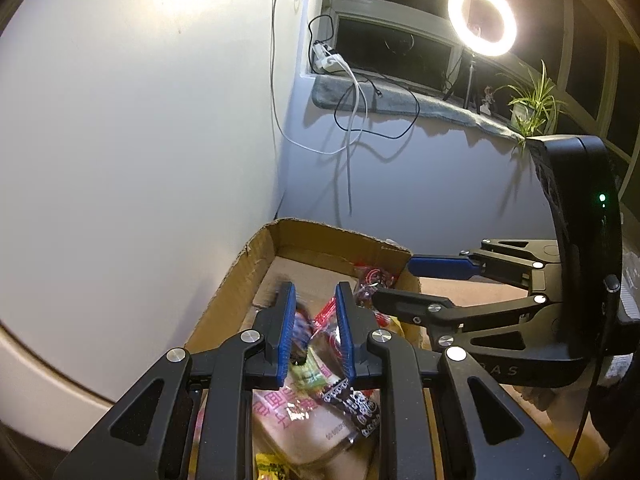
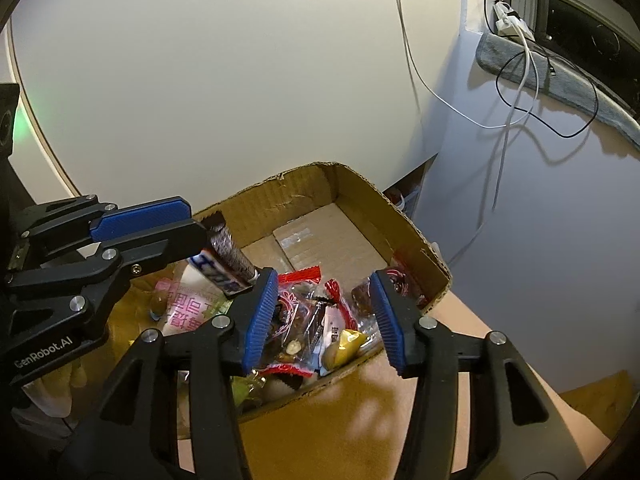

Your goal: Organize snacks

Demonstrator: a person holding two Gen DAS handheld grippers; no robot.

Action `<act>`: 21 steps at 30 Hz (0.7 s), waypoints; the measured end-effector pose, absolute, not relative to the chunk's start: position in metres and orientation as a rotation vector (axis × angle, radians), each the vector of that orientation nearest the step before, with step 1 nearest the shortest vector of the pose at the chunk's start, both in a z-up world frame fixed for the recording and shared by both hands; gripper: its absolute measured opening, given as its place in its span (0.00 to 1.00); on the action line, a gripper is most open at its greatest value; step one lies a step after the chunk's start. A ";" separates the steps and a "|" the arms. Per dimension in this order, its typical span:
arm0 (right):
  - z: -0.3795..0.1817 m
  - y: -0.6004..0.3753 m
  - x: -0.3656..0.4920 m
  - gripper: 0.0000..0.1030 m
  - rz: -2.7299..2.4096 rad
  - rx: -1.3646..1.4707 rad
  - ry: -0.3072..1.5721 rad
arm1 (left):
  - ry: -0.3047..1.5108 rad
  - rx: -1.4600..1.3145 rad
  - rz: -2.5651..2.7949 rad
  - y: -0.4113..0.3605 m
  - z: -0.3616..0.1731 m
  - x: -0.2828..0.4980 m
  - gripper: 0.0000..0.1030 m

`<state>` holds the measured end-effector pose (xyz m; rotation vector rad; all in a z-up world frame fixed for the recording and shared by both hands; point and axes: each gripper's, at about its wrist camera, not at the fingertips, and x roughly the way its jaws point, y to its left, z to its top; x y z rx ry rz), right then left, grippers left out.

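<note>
Standing on a tan surface [image 2: 400,412] in the corner of a room, an open cardboard box [image 2: 304,200] holds a heap of wrapped snacks [image 2: 316,316] — red, pink and yellow packets piled toward its near side, bare cardboard floor at the far end. Over it, the left gripper [image 1: 316,328] appears clenched on a dark, blue-and-white snack bar [image 2: 228,258], though motion blur makes the contact hard to judge. Beside it, the right gripper [image 2: 324,320] hangs released above the heap, nothing between its blue pads. White walls [image 1: 140,120] meet behind the box; on the grey windowsill [image 1: 384,100] sit trailing cables [image 1: 352,120], a glowing ring light [image 1: 482,20] and a potted plant [image 1: 532,108] — the window panes are dark.
</note>
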<state>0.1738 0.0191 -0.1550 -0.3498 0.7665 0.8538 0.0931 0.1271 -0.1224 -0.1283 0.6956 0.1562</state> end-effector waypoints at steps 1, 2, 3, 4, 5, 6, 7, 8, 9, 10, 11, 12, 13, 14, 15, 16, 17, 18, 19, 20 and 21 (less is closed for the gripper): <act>-0.154 0.017 0.172 0.49 0.851 -0.351 0.764 | 0.692 -0.128 0.157 0.126 -0.121 0.091 0.27; -0.152 0.016 0.170 0.53 0.849 -0.353 0.762 | 0.687 -0.125 0.159 0.124 -0.118 0.088 0.28; -0.151 0.013 0.166 0.56 0.847 -0.357 0.757 | 0.683 -0.124 0.159 0.122 -0.116 0.084 0.30; -0.149 0.010 0.162 0.61 0.842 -0.359 0.748 | 0.679 -0.122 0.160 0.121 -0.114 0.081 0.32; -0.147 0.009 0.160 0.61 0.837 -0.362 0.741 | 0.674 -0.120 0.162 0.118 -0.112 0.077 0.34; -0.146 0.006 0.156 0.61 0.833 -0.363 0.736 | 0.670 -0.119 0.163 0.117 -0.111 0.074 0.40; -0.143 0.004 0.152 0.61 0.833 -0.360 0.733 | 0.665 -0.120 0.163 0.115 -0.110 0.070 0.44; -0.142 0.001 0.148 0.61 0.832 -0.354 0.731 | 0.661 -0.119 0.163 0.113 -0.108 0.067 0.45; -0.141 -0.001 0.145 0.61 0.831 -0.352 0.729 | 0.656 -0.116 0.166 0.111 -0.107 0.063 0.48; -0.139 -0.004 0.141 0.62 0.828 -0.349 0.726 | 0.652 -0.112 0.172 0.109 -0.106 0.059 0.52; -0.139 -0.006 0.138 0.62 0.825 -0.349 0.723 | 0.650 -0.111 0.175 0.108 -0.105 0.057 0.55; -0.138 -0.009 0.133 0.62 0.819 -0.349 0.720 | 0.646 -0.113 0.178 0.107 -0.104 0.054 0.60; -0.138 -0.011 0.130 0.62 0.814 -0.349 0.718 | 0.643 -0.116 0.181 0.106 -0.103 0.051 0.62; -0.137 -0.013 0.126 0.62 0.809 -0.348 0.717 | 0.640 -0.120 0.186 0.105 -0.102 0.047 0.63; -0.137 -0.016 0.121 0.62 0.806 -0.348 0.716 | 0.639 -0.122 0.188 0.103 -0.101 0.045 0.64; -0.136 -0.019 0.116 0.62 0.804 -0.347 0.715 | 0.638 -0.123 0.188 0.102 -0.101 0.042 0.66; -0.136 -0.022 0.113 0.62 0.799 -0.345 0.713 | 0.636 -0.122 0.189 0.100 -0.101 0.038 0.67; -0.136 -0.026 0.107 0.62 0.793 -0.341 0.709 | 0.631 -0.119 0.194 0.099 -0.100 0.034 0.69; -0.135 -0.029 0.103 0.62 0.789 -0.336 0.705 | 0.626 -0.119 0.200 0.098 -0.099 0.029 0.70; -0.135 -0.032 0.099 0.62 0.783 -0.330 0.701 | 0.622 -0.123 0.204 0.097 -0.099 0.025 0.70; -0.135 -0.037 0.093 0.62 0.775 -0.322 0.698 | 0.618 -0.127 0.205 0.096 -0.098 0.021 0.71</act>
